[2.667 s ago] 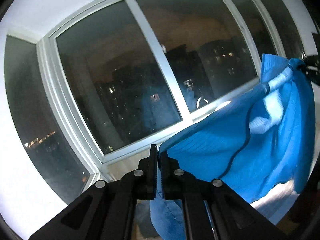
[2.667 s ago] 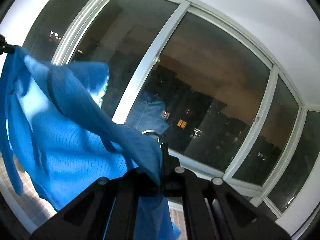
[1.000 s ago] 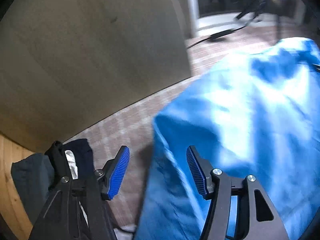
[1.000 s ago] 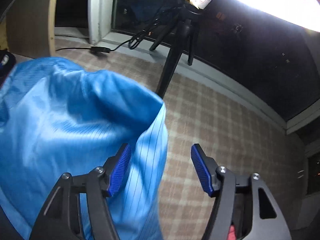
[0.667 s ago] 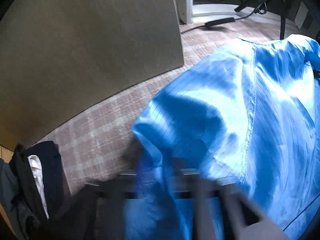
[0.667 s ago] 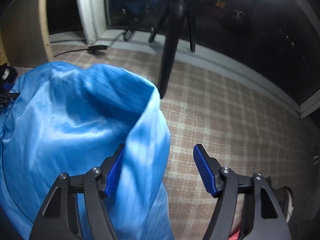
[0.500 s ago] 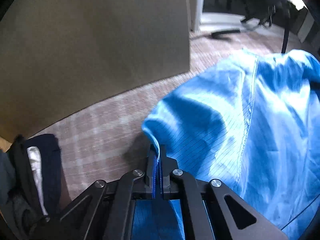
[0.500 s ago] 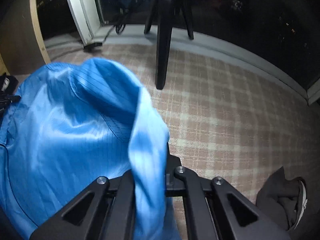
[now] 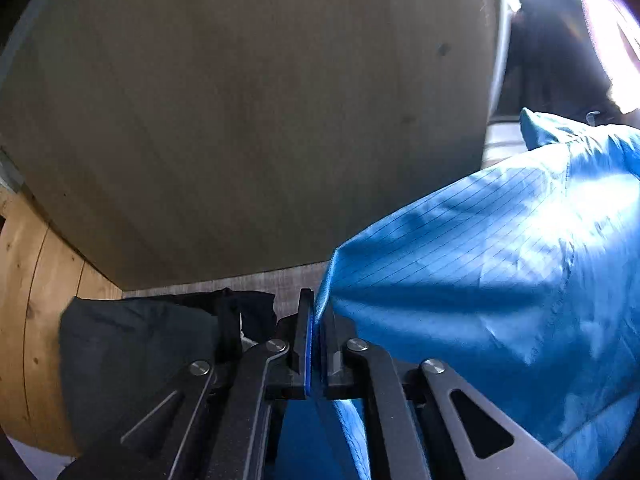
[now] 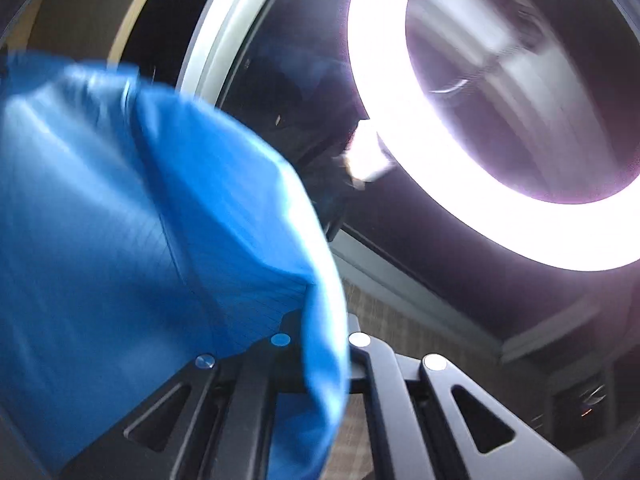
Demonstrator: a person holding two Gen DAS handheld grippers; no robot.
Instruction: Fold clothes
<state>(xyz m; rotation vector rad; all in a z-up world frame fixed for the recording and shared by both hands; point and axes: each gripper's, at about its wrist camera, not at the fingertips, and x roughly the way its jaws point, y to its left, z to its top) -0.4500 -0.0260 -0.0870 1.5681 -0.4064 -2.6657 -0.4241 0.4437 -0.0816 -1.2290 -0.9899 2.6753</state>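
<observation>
A shiny blue pinstriped garment [image 9: 480, 280] hangs between my two grippers. My left gripper [image 9: 314, 320] is shut on one edge of it; the cloth spreads off to the right. In the right wrist view the same blue garment [image 10: 140, 220] fills the left side and drapes over my right gripper [image 10: 320, 340], which is shut on its edge. The cloth hides the right fingertips.
A dark pile of clothes [image 9: 140, 352] lies at lower left beside a wooden panel [image 9: 36, 300]. A large beige board [image 9: 240, 120] stands ahead. A bright ring light [image 10: 500, 120] glows at upper right over plaid carpet [image 10: 400, 328].
Both grippers let go of the garment, opened, then shut on new edges about half a second ago. Both have since tilted upward, lifting the cloth off the carpet.
</observation>
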